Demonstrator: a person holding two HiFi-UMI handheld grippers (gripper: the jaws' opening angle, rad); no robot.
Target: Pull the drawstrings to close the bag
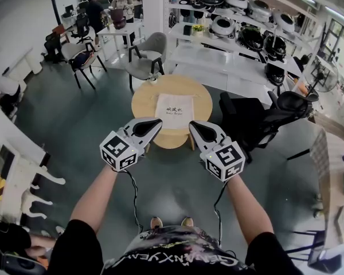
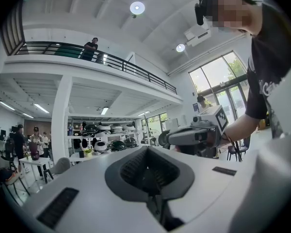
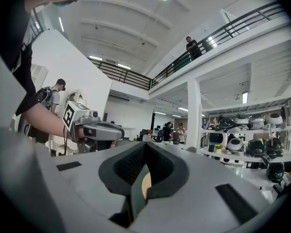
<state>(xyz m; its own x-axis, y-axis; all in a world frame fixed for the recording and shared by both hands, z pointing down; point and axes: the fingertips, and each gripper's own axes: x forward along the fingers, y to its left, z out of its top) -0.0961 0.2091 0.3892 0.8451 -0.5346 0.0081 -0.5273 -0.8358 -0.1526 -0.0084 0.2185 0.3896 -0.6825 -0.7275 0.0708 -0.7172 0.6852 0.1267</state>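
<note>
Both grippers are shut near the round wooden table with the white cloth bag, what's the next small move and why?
Probably ease both grippers toward the white cloth bag, opening the jaws on the way. The left gripper and right gripper are shut on nothing, clear of the bag, which lies flat on the round wooden table; its drawstrings aren't discernible.

Bare floor (image 1: 172,179) lies open before the table (image 1: 144,105), whose middle a bag (image 1: 175,110) covers. A black chair (image 1: 249,122) crowds its right side, a grey chair (image 1: 148,53) its far side; its left is free.
</note>
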